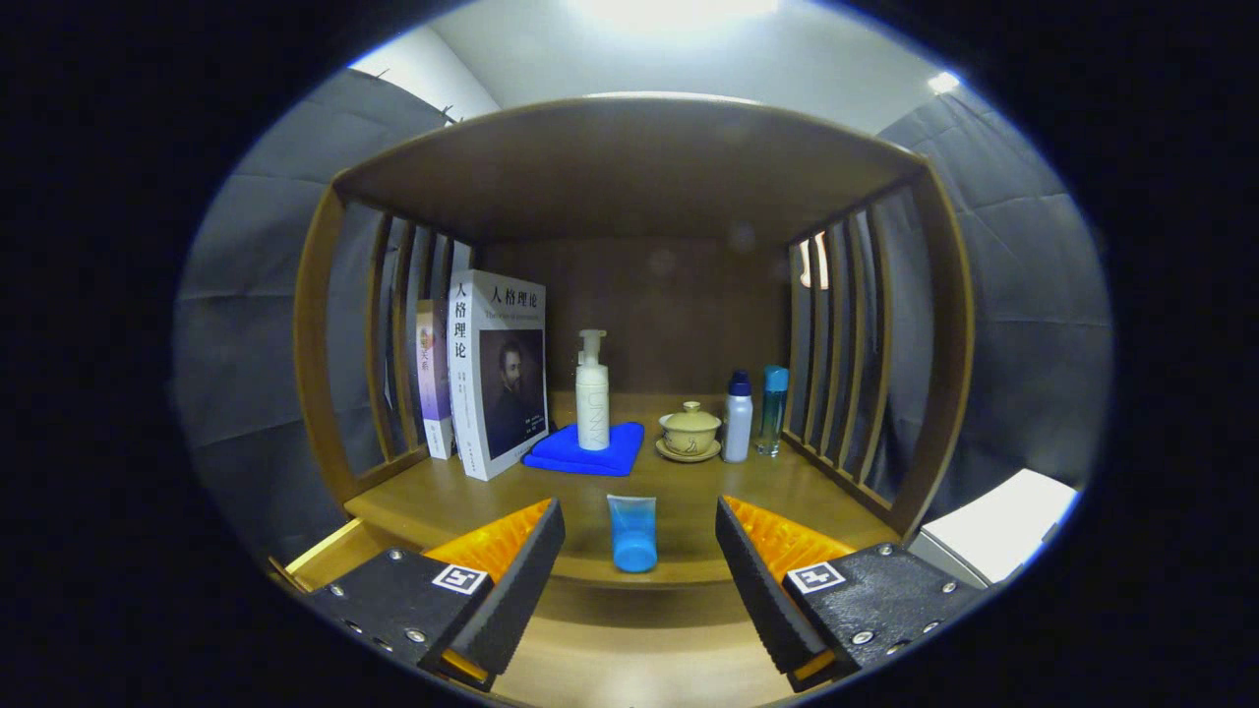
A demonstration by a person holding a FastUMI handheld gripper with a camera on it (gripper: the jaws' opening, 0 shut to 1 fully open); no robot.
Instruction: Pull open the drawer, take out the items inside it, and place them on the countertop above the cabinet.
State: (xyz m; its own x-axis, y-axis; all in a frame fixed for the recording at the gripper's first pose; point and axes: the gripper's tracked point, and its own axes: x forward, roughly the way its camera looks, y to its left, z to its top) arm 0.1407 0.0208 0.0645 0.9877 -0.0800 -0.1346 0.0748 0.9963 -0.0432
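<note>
A small blue tube (631, 533) lies on the wooden countertop (443, 501), close to its front edge, cap end toward me. My gripper (639, 551) is open, its fingers spread wide to either side of the tube and touching nothing. Below the countertop edge, the pulled-out drawer (325, 556) shows its pale inner wall by the left finger and a bare stretch of wooden bottom between the fingers.
At the back of the countertop stand two books (497, 374), a white pump bottle (592, 393) on a folded blue cloth (585, 450), a lidded tea bowl (689, 431), and two small bottles (753, 413). Slatted wooden sides and a shelf roof enclose the space. A white box (1003, 526) sits outside on the right.
</note>
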